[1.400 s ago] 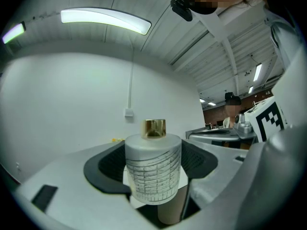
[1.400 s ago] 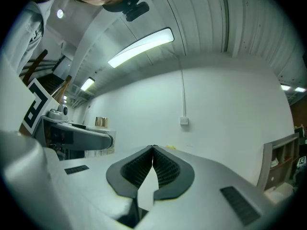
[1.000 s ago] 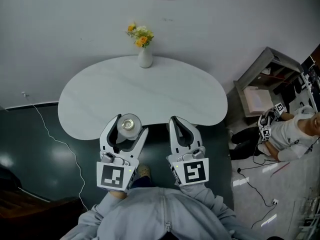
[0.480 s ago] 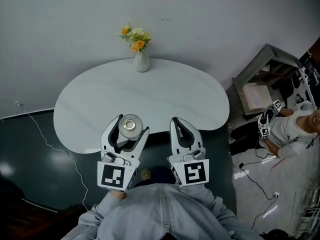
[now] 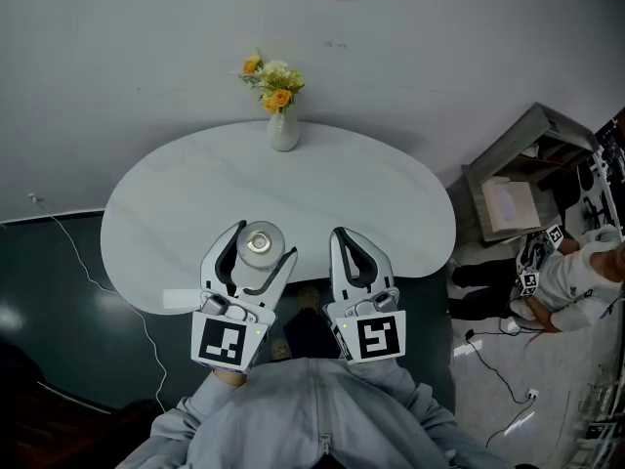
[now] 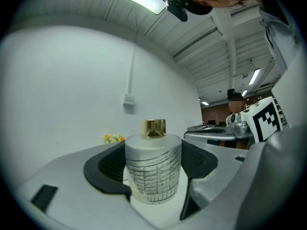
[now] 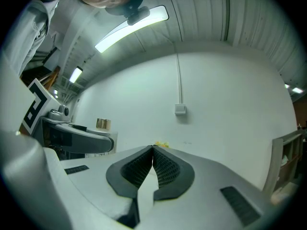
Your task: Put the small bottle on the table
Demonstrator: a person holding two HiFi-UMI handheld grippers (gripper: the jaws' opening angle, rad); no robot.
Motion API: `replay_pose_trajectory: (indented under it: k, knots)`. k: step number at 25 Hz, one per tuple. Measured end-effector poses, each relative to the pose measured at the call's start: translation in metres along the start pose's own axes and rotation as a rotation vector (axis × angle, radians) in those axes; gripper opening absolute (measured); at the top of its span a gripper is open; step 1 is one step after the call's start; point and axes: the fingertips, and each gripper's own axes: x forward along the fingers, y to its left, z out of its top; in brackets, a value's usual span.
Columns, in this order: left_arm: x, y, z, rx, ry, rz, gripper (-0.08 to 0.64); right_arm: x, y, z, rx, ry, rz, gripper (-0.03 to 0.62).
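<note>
since the small bottle [image 6: 152, 169] is a smooth, round, frosted thing clamped only at its sides by the jaws of the left gripper [image 5: 262, 245], it could slip or twist in the pads if the grip eases early. it stands upright, gold cap [image 6: 153, 128] on top, and in the head view sits just inside the near rim of the white table [image 5: 322, 189]. let go that close to the edge, or with its base not flat on the top, it would likely topple and roll off onto the dark floor [image 5: 59, 291]. the right gripper [image 7: 153, 150] has its jaws pressed together on nothing, beside the left, so it offers no catch. the bottle's base is hidden behind the pads, and from above only cap and shoulder show, so whether it touches the table cannot be told. the vase of flowers [image 5: 283, 130] stands well apart at the far rim.
</note>
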Motion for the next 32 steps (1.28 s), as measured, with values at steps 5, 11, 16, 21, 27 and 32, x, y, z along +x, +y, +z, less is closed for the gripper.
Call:
replay_pose_trajectory:
  k: [5,11,16,21,27,32]
  knots:
    - [0.041,0.020,-0.003,0.005,-0.010,0.023,0.331,0.041,-0.021,-0.010,-0.008,-0.004,0.023,0.027]
    - [0.087,0.039,-0.008,0.004,-0.007,0.050,0.331,0.087,-0.049,-0.022,-0.008,-0.001,0.049,0.026]
    - [0.125,0.047,-0.015,0.012,0.000,0.073,0.331,0.119,-0.069,-0.030,0.035,-0.008,0.078,0.026]
    - [0.153,0.055,-0.024,0.019,0.001,0.098,0.331,0.145,-0.085,-0.042,0.039,-0.013,0.119,0.027]
    - [0.175,0.060,-0.032,0.020,-0.007,0.107,0.331,0.163,-0.094,-0.054,0.052,-0.015,0.148,0.026]
    - [0.187,0.066,-0.043,0.026,0.016,0.095,0.331,0.174,-0.095,-0.065,0.060,0.010,0.164,0.027]
